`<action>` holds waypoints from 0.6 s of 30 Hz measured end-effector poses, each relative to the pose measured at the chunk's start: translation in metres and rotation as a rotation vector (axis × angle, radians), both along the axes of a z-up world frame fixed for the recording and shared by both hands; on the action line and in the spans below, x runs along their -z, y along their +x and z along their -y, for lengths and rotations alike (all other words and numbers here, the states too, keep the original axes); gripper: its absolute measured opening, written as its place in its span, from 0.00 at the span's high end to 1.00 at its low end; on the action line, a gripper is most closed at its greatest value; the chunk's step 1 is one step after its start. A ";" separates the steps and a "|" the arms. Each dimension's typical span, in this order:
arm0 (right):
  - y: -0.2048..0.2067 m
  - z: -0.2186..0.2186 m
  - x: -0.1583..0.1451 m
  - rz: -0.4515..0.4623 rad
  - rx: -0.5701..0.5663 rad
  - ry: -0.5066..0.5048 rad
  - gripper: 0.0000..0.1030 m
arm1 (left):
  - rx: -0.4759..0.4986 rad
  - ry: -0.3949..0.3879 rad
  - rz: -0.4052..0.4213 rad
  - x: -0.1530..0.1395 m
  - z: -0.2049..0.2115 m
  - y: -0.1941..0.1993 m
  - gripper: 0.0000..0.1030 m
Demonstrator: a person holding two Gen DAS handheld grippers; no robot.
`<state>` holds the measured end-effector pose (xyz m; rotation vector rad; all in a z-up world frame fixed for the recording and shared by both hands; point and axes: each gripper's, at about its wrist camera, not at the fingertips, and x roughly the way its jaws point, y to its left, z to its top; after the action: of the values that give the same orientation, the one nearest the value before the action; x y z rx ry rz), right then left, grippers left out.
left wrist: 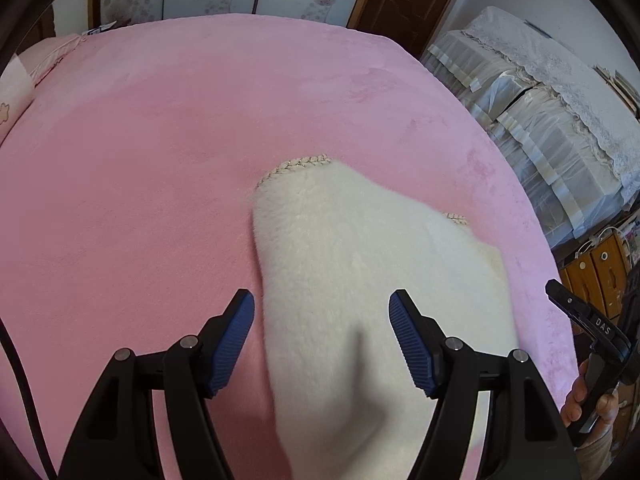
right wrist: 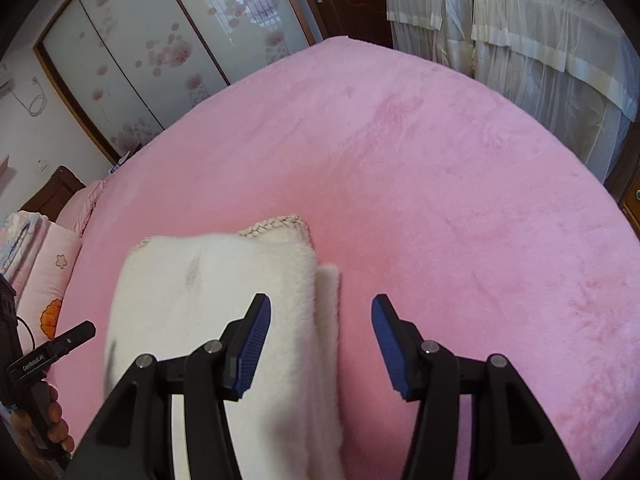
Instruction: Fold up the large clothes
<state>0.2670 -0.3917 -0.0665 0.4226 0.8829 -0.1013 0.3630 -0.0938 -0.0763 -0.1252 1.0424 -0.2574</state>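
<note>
That fluffy white sweater (left wrist: 360, 280) folded up on the pink bed (left wrist: 160, 160) looks soft, light and floppy (grab the braided edge), both left gripper (left wrist: 322, 340) and right gripper (right wrist: 321, 344) gaping, empty.

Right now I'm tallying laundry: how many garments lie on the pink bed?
1: a white fuzzy garment, already folded, lies on the pink bed below both open grippers. Anything outside these two views I can't rule out.

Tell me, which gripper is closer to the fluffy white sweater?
Left. The left gripper hangs open right over the white sweater, which shows between its fingers. The right gripper is open beside the sweater's edge, mostly over the pink blanket.
</note>
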 end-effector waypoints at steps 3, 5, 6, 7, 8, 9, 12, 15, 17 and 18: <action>-0.016 -0.005 -0.024 0.027 -0.006 -0.012 0.49 | -0.007 0.007 0.018 -0.019 -0.007 -0.018 0.30; -0.024 -0.010 -0.039 0.048 -0.016 -0.030 0.49 | -0.003 0.015 0.034 -0.033 -0.009 -0.028 0.25; -0.031 -0.013 -0.048 0.060 -0.015 -0.054 0.49 | 0.001 0.016 0.041 -0.039 -0.010 -0.035 0.24; -0.036 -0.012 -0.054 0.069 -0.015 -0.072 0.48 | 0.004 0.017 0.048 -0.045 -0.012 -0.041 0.24; -0.042 -0.014 -0.061 0.078 -0.019 -0.092 0.47 | 0.008 0.019 0.053 -0.050 -0.012 -0.047 0.24; -0.048 -0.018 -0.068 0.086 -0.025 -0.117 0.46 | 0.014 0.021 0.056 -0.055 -0.012 -0.053 0.23; -0.063 -0.026 -0.080 0.097 -0.043 -0.168 0.44 | 0.037 0.031 0.063 -0.067 -0.012 -0.071 0.23; -0.073 -0.034 -0.087 0.100 -0.069 -0.201 0.44 | 0.053 0.059 0.068 -0.075 -0.010 -0.089 0.23; -0.081 -0.040 -0.089 0.106 -0.094 -0.222 0.40 | 0.066 0.068 0.067 -0.078 -0.008 -0.099 0.23; -0.083 -0.043 -0.090 0.102 -0.110 -0.242 0.38 | 0.075 0.069 0.065 -0.077 -0.007 -0.104 0.23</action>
<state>0.1837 -0.3484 0.0230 0.1512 0.7810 -0.0834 0.2593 -0.0867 0.0007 -0.0149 0.9915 -0.2912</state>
